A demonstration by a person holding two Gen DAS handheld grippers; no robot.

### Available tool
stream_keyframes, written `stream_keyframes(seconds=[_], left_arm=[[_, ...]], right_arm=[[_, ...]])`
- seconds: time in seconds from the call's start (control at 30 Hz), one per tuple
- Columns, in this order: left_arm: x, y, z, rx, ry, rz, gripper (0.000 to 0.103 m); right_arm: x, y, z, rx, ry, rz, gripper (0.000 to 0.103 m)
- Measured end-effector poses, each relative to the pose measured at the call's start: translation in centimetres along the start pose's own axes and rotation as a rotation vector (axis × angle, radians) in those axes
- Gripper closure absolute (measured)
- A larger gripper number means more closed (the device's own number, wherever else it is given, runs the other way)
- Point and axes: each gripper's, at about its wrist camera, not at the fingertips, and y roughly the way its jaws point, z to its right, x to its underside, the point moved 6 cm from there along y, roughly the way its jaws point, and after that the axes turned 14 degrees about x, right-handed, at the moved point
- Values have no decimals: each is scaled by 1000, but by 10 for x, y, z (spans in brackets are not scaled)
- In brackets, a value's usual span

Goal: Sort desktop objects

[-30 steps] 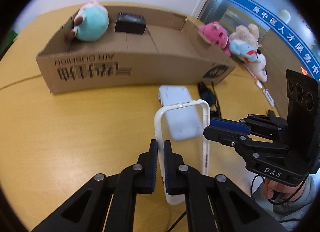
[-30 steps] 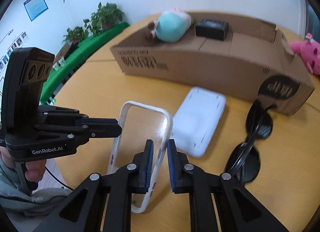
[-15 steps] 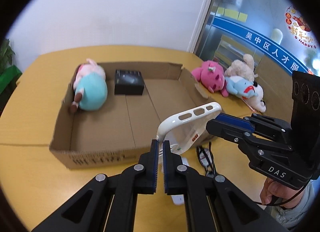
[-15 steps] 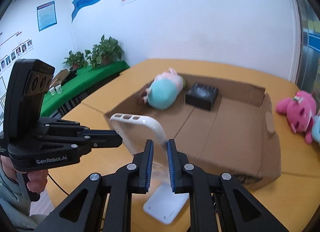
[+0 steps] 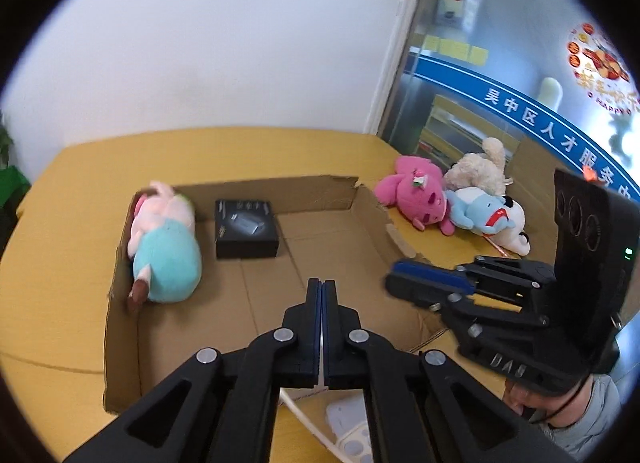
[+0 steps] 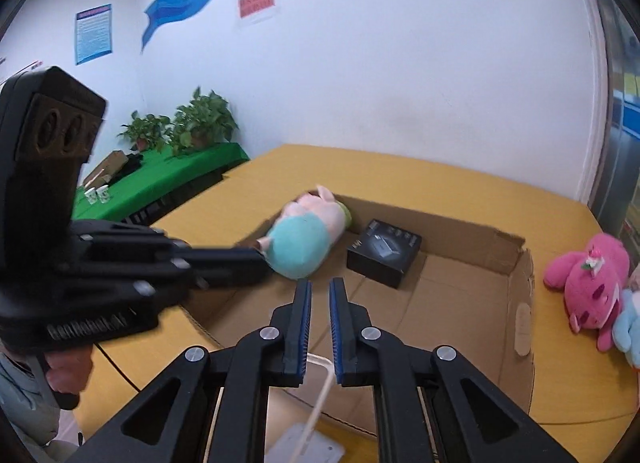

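Both tongs hover over the cardboard box (image 5: 256, 303); the white phone case (image 6: 318, 403) hangs below them, left tongs (image 5: 321, 295) clenched on its edge, right tongs (image 6: 320, 299) slightly parted.

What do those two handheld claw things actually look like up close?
Both are matte black plastic. The left gripper and right gripper each have two long angular fingers with ribbed blue pads and silver screw heads. Each carries a boxy black housing with round lenses; one body reads GenRobot.AI, the other DAS. A thin black cable hangs there, near a grey sleeve.
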Motion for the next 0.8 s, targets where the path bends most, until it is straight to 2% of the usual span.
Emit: stream_keyframes(seconds=[0.03, 0.1, 0.13, 0.17, 0.2, 0.23, 0.27, 0.33, 0.4, 0.43, 0.47, 0.53, 0.63, 0.7, 0.8], left_arm=[[9, 0, -7, -7, -29, -18, 103], [26, -1, -18, -14, -77, -44, 102], [35, -1, -22, -8, -99, -64, 101], [46, 2, -27, -5, -130, -86, 96], [54, 5, -31, -6, -156, -103, 93], [62, 8, -34, -4, -179, -119, 84], [72, 12, -36, 4, -202, -137, 78], [92, 19, -37, 13, -235, -179, 77], [108, 21, -38, 18, -252, -217, 76], [115, 21, -38, 20, -263, -230, 72], [125, 19, -39, 23, -275, -243, 62], [138, 16, -42, 12, -288, -252, 50], [163, 17, -50, 2, -316, -299, 48], [173, 21, -54, -1, -340, -338, 48], [187, 25, -54, 38, -376, -375, 48]], right_arm=[[9, 5, 11, -2, 30, -34, 93], [29, 10, 26, -5, 79, -88, 82], [38, 12, 32, -15, 103, -115, 68], [50, 15, 37, -39, 133, -162, 49], [59, 16, 40, -50, 153, -191, 43], [66, 16, 41, -51, 158, -206, 37], [70, 17, 40, -53, 151, -216, 37], [80, 19, 34, -61, 130, -235, 37], [93, 19, 23, -105, 136, -269, 36], [100, 19, 18, -127, 137, -284, 34], [108, 17, 12, -147, 130, -301, 31], [129, 17, 0, -155, 118, -351, 23], [154, 23, -18, -185, 112, -421, 21], [166, 28, -29, -165, 90, -452, 21], [172, 33, -39, -178, 97, -469, 21]])
